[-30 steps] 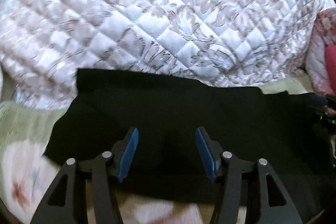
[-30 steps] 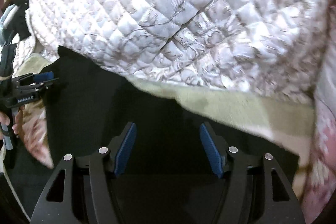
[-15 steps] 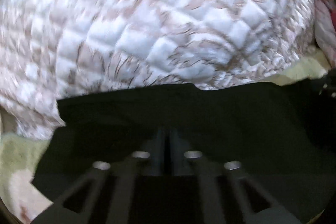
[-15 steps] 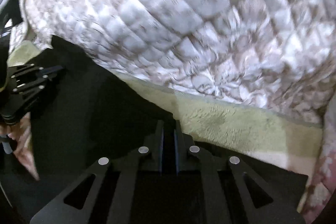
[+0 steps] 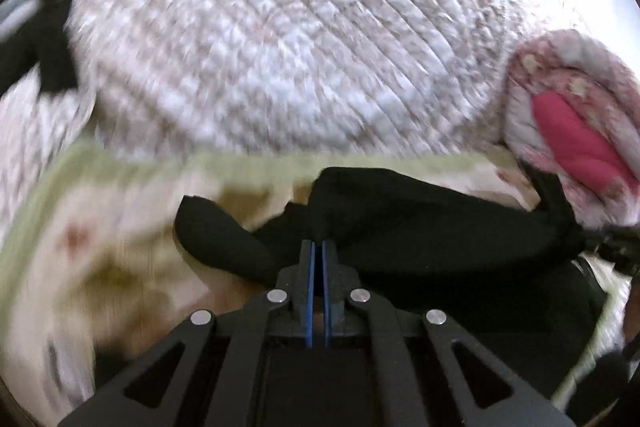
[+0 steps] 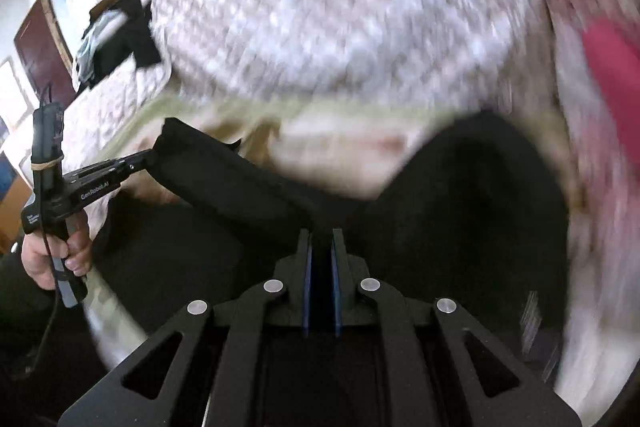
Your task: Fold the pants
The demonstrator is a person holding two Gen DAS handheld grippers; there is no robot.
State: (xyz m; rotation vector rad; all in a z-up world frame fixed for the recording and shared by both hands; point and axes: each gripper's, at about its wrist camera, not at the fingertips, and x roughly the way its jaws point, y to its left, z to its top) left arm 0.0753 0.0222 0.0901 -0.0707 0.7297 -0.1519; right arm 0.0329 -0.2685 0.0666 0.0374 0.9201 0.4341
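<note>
The black pants (image 5: 420, 227) hang lifted over the bed, stretched between my two grippers. My left gripper (image 5: 319, 247) is shut on a bunched edge of the pants, its blue pads pressed together. It also shows in the right wrist view (image 6: 144, 157) at the left, gripping a corner of the cloth. My right gripper (image 6: 320, 239) is shut on the pants (image 6: 460, 207), with black cloth between its pads. The pants sag in a curve between the two grips. The lower part of the cloth is hidden behind the gripper bodies.
A quilted white and brown bedspread (image 5: 280, 39) fills the back. A pale green floral blanket (image 5: 100, 247) lies under the pants. A pink and white padded garment (image 5: 576, 131) sits at the right. Dark clothes (image 6: 120, 35) lie at the far left, near a brown door (image 6: 40, 47).
Both grippers went from open over the flat pants to shut on them. They have since lifted the cloth up off the bed, and both views now look higher across the bed.
</note>
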